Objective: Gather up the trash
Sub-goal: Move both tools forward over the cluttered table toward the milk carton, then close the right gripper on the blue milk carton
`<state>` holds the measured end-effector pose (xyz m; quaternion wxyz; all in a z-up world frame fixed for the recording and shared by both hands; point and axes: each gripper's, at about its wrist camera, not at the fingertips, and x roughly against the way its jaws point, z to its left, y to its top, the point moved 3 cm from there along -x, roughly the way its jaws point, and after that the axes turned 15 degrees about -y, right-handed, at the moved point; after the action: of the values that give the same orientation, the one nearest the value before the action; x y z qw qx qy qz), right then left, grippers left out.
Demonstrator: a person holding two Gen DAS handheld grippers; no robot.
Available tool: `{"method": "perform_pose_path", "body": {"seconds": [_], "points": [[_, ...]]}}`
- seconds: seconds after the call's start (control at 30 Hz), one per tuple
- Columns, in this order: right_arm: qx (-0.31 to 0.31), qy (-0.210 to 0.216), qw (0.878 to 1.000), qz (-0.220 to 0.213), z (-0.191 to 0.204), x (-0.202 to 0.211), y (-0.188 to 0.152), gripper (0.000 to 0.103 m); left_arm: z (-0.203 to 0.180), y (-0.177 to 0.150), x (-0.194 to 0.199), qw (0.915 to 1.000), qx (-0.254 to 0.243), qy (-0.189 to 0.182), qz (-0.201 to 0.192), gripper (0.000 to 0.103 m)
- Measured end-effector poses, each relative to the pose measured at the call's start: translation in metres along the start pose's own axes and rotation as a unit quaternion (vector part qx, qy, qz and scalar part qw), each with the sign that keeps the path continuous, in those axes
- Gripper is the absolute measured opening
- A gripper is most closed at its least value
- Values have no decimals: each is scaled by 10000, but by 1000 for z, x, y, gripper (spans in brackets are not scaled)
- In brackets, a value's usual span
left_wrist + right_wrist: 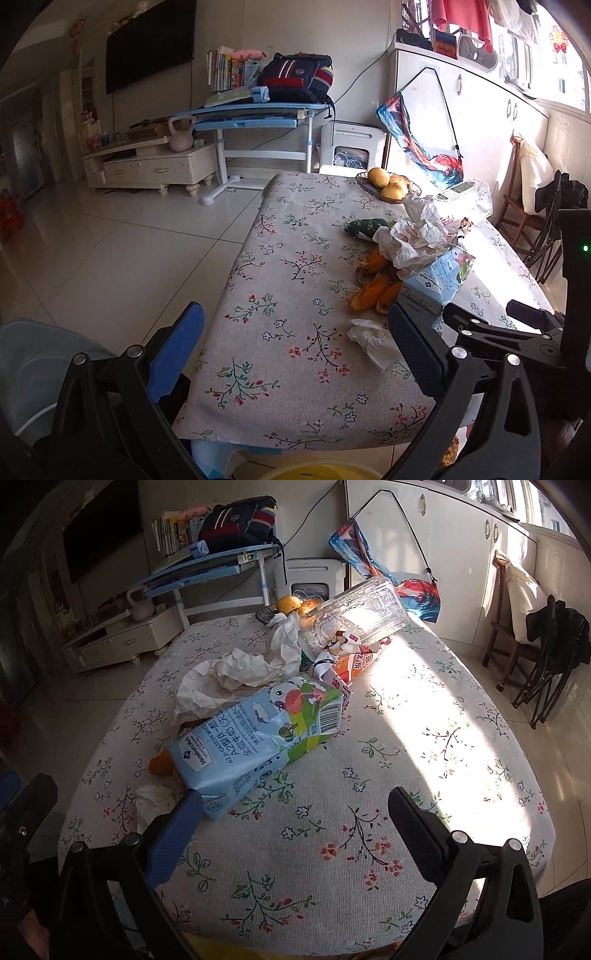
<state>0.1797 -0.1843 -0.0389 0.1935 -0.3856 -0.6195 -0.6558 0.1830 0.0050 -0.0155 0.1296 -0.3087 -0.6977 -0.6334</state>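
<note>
Hovering over the near end of the floral-printed cloth-covered table (332, 849), both tools empty: left gripper (295, 347) spread wide, right gripper (295, 830) equally wide, nothing between the jaws of either. Judged as the opening reach, with no trash lifted yet.

Lying in a loose heap toward the table's middle: a light-blue flattened milk carton (255, 734) of glossy coated card, creased and slightly puffed; large crumpled sheets of off-white paper (236, 672), thin and stiff-folded; a clear ribbed plastic container (358, 609) tipped on its side, resting over a red-and-white printed snack wrapper (343, 661). Orange peel pieces (373, 291), curled and leathery, partly tucked under the carton. A dark green soft packet (364, 227) just beyond the paper. Nearest of all, a small balled white tissue (369, 338), touching or nearly touching the left tool's right finger pad in the left wrist view.

Set well apart at the far end, a shallow woven basket of yellow-orange fruit (388, 182), probably not trash.

Next move, as a guess: closing the left jaws low on the tissue, soft enough to need a full squeeze, or sliding the right jaws across the carton's near edge. A yellow rim (314, 472) at the bottom of the left view possibly a bin; too little showing to say.
</note>
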Motion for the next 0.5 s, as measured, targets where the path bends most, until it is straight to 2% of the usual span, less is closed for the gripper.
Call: {"method": "perform_pose_path", "body": {"seconds": [0.13,0.23,0.5], "points": [[-193,246,9995,43,13,-7,17,96,8,1,-1,9999,111,29,-41,97],[-184,274,9993,-172,23,4,25,96,14,1,0,9997,218,15,-84,97],[-510,99,9981,321,35,-31,25,96,18,1,-1,9994,334,-46,-79,97]]}}
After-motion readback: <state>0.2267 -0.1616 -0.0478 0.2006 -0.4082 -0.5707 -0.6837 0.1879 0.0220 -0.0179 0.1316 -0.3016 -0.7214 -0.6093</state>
